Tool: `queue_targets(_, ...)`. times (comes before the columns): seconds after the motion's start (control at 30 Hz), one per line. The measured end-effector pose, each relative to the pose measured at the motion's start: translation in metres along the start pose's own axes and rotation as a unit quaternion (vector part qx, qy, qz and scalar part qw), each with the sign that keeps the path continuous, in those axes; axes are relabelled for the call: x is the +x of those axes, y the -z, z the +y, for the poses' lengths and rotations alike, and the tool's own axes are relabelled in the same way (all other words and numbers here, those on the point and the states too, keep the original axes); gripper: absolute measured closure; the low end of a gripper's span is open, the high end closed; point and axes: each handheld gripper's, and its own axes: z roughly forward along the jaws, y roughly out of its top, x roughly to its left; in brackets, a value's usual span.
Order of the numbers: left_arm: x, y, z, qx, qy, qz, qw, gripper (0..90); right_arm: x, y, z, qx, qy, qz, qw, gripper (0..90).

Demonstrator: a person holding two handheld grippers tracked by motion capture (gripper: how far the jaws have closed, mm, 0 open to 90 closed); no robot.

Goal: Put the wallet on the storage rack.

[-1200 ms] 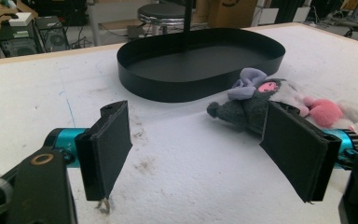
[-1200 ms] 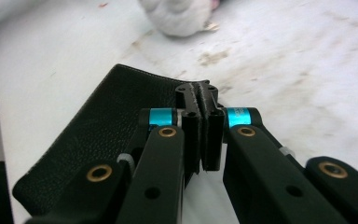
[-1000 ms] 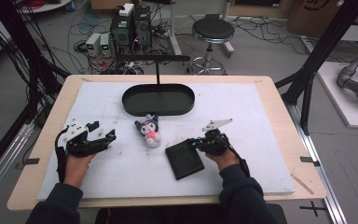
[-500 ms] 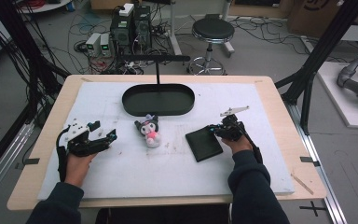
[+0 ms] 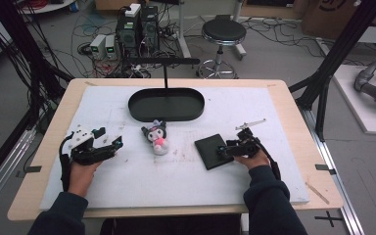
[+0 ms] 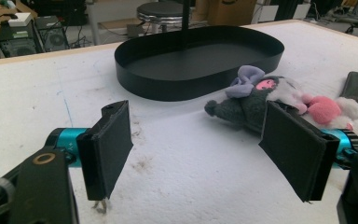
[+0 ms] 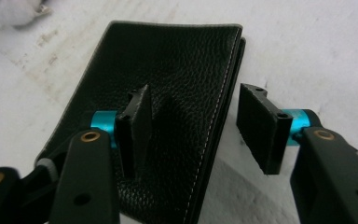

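Black leather wallet (image 5: 214, 151) is lying at nine o'clock of your right gripper (image 5: 223, 150), touching it. Along that gripper, its just-opened jaws are straddling the wallet's (image 7: 168, 93) edge, unclamped. Your left gripper (image 6: 200, 154) is gaping empty, plush toy (image 6: 270, 95) at two o'clock.

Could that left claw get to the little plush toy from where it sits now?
Probably yes. The left claw stands open and aimed toward the plush toy, with bare white table cover between them. The black tray sits behind the toy, out of the way.
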Motion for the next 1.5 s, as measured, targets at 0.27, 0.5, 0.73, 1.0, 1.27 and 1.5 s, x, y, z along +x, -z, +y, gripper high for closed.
queue_targets(0.27,-0.001,-0.002,-0.001,0.002,0.000,-0.002,1.0000,25.1,0.000,0.005,0.001,-0.008,0.009,-0.015,0.9998,78.1)
queue_targets(0.5,0.000,-0.002,0.000,0.000,0.000,-0.002,1.0000,25.3,0.001,0.012,0.004,-0.037,0.014,-0.018,0.9991,89.4)
queue_targets(0.73,0.003,0.001,-0.002,-0.002,0.005,0.004,1.0000,25.5,0.013,0.049,0.020,-0.089,0.080,-0.093,0.9884,89.7)
queue_targets(1.0,0.005,0.002,-0.002,-0.002,0.008,0.009,0.9999,25.7,0.047,0.057,0.032,-0.105,0.183,-0.092,0.9730,89.7)
queue_targets(1.27,0.006,0.003,-0.001,-0.017,0.008,0.011,0.9998,25.7,0.066,0.034,0.038,-0.101,0.215,-0.076,0.9685,88.9)
queue_targets(1.5,0.007,0.006,-0.001,-0.019,0.008,0.013,0.9997,25.7,0.062,0.038,0.031,-0.142,0.184,-0.094,0.9680,47.6)
